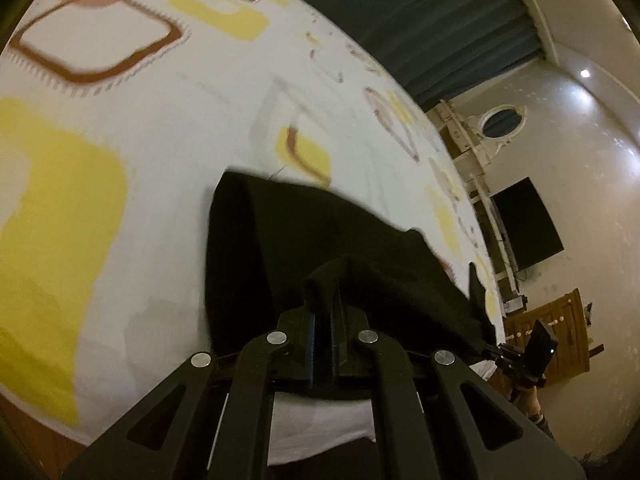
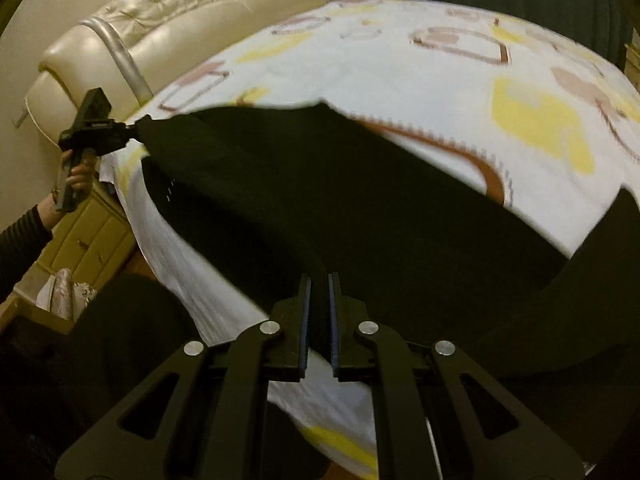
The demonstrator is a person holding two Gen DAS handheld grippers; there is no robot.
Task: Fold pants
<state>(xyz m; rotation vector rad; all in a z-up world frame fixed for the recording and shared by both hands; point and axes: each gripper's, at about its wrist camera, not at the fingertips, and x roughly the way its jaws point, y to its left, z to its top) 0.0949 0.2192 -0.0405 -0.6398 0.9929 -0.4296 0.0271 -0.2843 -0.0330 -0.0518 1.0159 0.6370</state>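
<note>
Pants (image 2: 320,200), black, hung stretched between both grippers over the patterned bedsheet (image 1: 180,128), one end draped on it. Left gripper (image 1: 324,300) was clamped on a bunched fold of the fabric; right gripper (image 2: 320,284) was likewise pinched shut on the cloth edge. Bedside drawers (image 2: 88,236) stood closed, contents unseen.

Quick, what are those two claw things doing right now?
Left gripper: shut, pinching the black pants.
Right gripper: shut, pinching the same pants over the patterned bed sheet.
</note>
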